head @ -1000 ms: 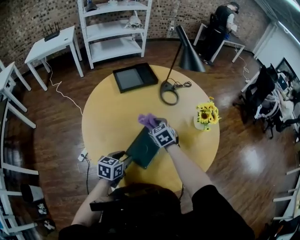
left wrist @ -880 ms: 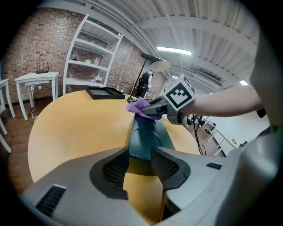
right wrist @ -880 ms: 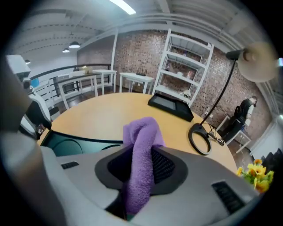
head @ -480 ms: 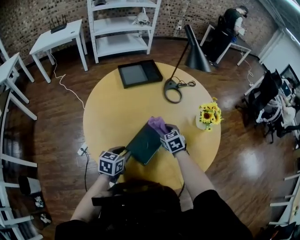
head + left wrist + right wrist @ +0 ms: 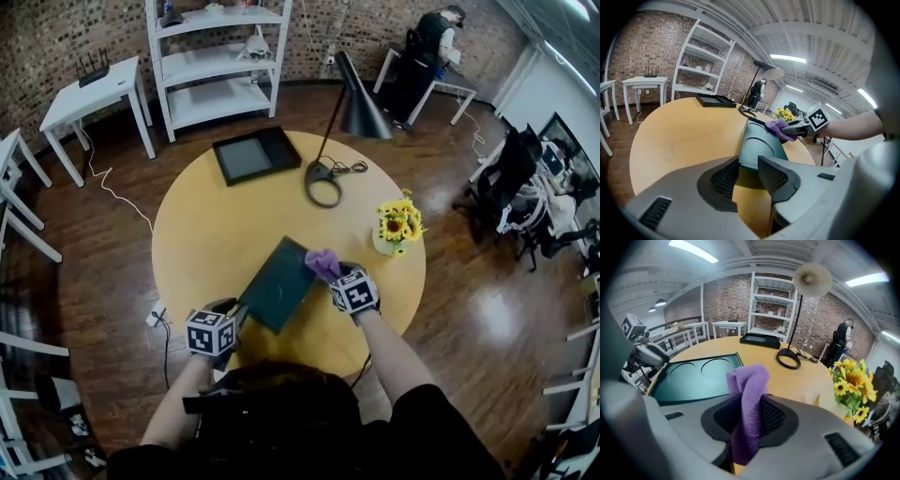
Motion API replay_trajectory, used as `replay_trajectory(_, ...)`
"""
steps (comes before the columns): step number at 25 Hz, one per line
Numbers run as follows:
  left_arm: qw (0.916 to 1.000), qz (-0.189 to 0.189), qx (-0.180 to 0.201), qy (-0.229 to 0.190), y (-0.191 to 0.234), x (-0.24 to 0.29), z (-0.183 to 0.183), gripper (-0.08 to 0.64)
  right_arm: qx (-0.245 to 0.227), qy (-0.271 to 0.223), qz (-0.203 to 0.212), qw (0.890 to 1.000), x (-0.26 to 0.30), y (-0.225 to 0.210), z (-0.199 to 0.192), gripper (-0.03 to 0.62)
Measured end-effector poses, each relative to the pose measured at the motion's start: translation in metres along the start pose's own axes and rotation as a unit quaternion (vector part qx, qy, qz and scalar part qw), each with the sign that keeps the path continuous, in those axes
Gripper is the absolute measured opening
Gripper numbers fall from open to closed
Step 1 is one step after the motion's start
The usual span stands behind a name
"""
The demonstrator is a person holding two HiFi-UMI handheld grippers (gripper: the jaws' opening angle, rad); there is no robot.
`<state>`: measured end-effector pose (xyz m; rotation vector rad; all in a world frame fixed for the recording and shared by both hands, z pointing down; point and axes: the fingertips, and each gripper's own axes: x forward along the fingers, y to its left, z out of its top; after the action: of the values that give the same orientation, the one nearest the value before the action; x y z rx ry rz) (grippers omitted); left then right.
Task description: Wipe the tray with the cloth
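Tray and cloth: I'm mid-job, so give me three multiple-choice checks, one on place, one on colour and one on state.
1. In the head view, where is the cloth?
A at the near-left corner of the tray
B at the tray's right edge
C far from the tray

2. What colour is the cloth?
A purple
B white
C yellow

3. What state is the right tool in?
A open and empty
B shut on the cloth
C shut on the tray

Answers:
1. B, the cloth sits at the tray's right edge.
2. A, it shows purple in every view.
3. B, the right gripper view shows the cloth pinched between the jaws.
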<state>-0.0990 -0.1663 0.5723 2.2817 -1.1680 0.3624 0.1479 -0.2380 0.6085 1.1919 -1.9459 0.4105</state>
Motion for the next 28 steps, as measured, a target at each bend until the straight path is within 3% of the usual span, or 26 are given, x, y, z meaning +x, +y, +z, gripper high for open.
replay_trajectory(6, 0.9999, -0.006, -0.002, -0.008, -0.001, 0.000, 0.004, 0.112, -0.053, -0.089, 0.023, 0.994, -0.020, 0.033, 0.082, 0.098)
replay_trajectory(10, 0.9998, -0.015, -0.005, -0.010, -0.001, 0.003, 0.005, 0.112, -0.113, -0.102, 0.041, 0.988, 0.001, 0.076, 0.131, 0.098)
replay_trajectory(15, 0.9999, 0.004, 0.007, -0.008, -0.001, 0.001, 0.000, 0.083, -0.105, -0.025, 0.046, 0.993, 0.051, 0.111, 0.093, 0.098)
replay_trajectory(28, 0.9993, 0.030, -0.006, -0.024, 0.010, -0.005, 0.001, 0.078, -0.056, -0.062, 0.069, 0.994, 0.034, 0.111, 0.061, 0.095)
